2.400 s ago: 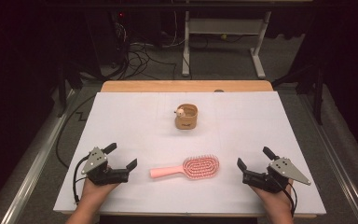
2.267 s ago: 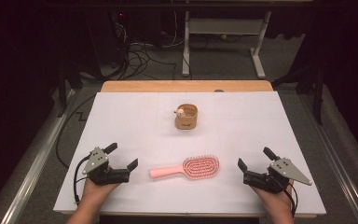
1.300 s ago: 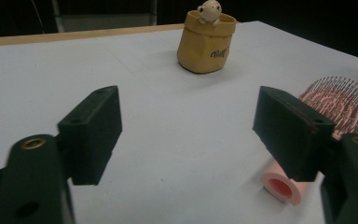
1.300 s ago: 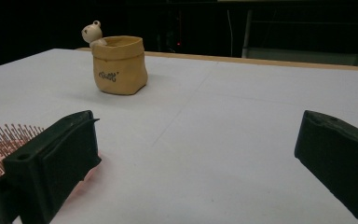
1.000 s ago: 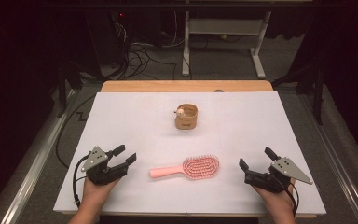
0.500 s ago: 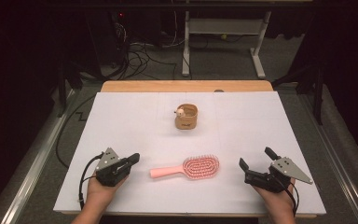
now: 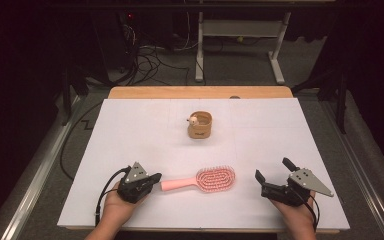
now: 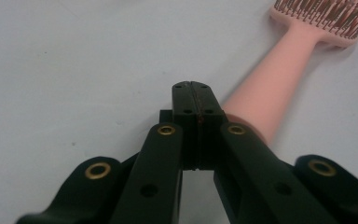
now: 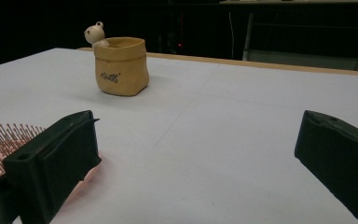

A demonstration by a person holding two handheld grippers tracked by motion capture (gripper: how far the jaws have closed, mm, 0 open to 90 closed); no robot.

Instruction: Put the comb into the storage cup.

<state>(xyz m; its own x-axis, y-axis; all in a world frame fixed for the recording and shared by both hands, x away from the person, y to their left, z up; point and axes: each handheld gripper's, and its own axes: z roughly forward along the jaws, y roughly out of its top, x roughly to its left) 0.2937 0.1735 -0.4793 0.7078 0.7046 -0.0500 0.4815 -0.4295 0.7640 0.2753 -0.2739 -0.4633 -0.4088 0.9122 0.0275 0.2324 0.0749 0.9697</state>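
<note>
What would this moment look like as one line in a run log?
left gripper: shut, empty, at brush handle end | right gripper: open, empty | pink hairbrush: flat on table | tan pot: upright, far side

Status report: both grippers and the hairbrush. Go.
Left gripper shut, empty, at the hairbrush handle end. Right gripper open, empty, beside the brush head. Nothing in the way.

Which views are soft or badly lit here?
High view: white table sheet evenly lit, surroundings nearly black. Left gripper view: shut left gripper sharp, pink plastic hairbrush head blurred. Right gripper view: near black jaws soft, tan bear-trimmed pot crisp against dark background.
</note>
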